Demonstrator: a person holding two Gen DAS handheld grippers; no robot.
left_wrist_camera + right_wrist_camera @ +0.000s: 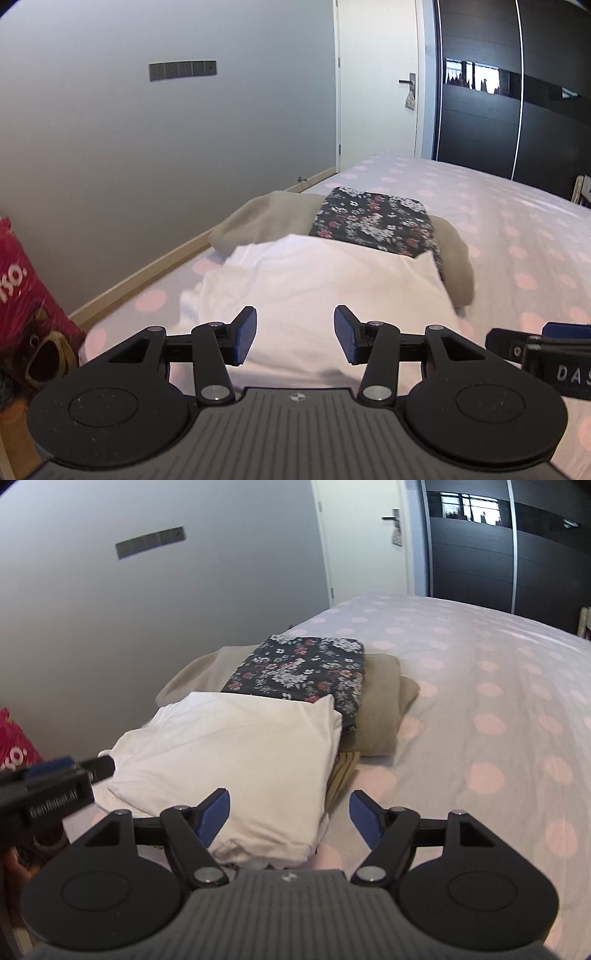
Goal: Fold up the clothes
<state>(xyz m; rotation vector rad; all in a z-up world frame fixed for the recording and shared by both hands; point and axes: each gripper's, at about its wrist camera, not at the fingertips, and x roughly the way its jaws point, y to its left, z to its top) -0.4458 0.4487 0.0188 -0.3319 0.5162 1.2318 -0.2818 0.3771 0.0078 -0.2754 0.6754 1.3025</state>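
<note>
A folded white garment (321, 295) (236, 746) lies on the bed, on the near end of a pile. Behind it a folded dark floral garment (373, 223) (303, 668) rests on a folded beige one (266, 218) (380, 701). My left gripper (295, 338) hovers open above the white garment's near edge, nothing between its blue pads. My right gripper (290, 819) is open too, over the white garment's near right corner, its pads clear of the cloth. Each gripper shows at the edge of the other's view.
The bed (480, 686) has a pale sheet with pink dots and stretches right of the pile. A grey wall (110, 129) and wooden skirting run along the left. A red bag (26, 295) stands at the left. A white door (376, 81) and dark wardrobe (517, 92) are beyond.
</note>
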